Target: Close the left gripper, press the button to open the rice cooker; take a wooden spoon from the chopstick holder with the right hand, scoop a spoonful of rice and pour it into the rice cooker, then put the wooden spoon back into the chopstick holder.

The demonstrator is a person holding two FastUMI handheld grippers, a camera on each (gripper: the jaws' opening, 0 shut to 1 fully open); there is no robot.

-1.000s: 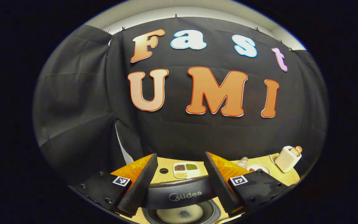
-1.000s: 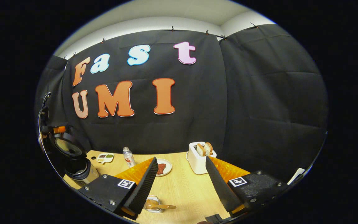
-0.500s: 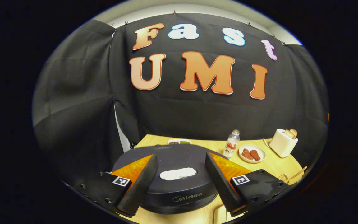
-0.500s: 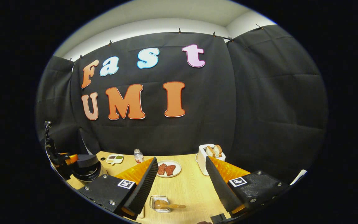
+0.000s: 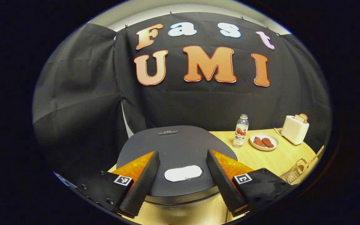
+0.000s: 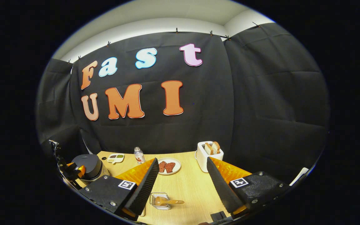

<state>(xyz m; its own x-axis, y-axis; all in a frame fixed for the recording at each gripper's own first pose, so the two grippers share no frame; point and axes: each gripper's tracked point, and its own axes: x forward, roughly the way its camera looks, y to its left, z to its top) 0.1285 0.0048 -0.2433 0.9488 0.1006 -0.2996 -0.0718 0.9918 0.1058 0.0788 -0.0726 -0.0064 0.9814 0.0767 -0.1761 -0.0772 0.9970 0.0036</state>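
In the left gripper view the left gripper (image 5: pixel 180 182) hangs just above the rice cooker (image 5: pixel 177 150), its two fingers spread wide apart with nothing between them. The cooker's dark lid is down, and a pale oval patch (image 5: pixel 183 173) on the lid lies in the gap between the fingers. In the right gripper view the right gripper (image 6: pixel 183 187) is likewise spread open and empty, held over the table (image 6: pixel 189 187).

The table is a light wood surface, and black cloth hangs behind it and to both sides as the booth's wall, with a strip of pale wall and ceiling above the cloth.

Below the right gripper stands the chopstick holder (image 6: pixel 160 200), a small wire basket, with the wooden spoon (image 6: pixel 167 202) resting in it, its handle pointing to the right in that view. Farther back lies a white plate (image 6: pixel 167 166) bearing two reddish-brown pieces of food. To its right a white toaster (image 6: pixel 208 153) holds two slices of bread upright in its slots. Left of the plate stands a small clear bottle (image 6: pixel 139 155), and beyond it a divided white dish (image 6: pixel 115 158) with dark and green fillings in its compartments. At the far left of the right gripper view the closed rice cooker sits on the table's corner, with the left gripper just in front of it.
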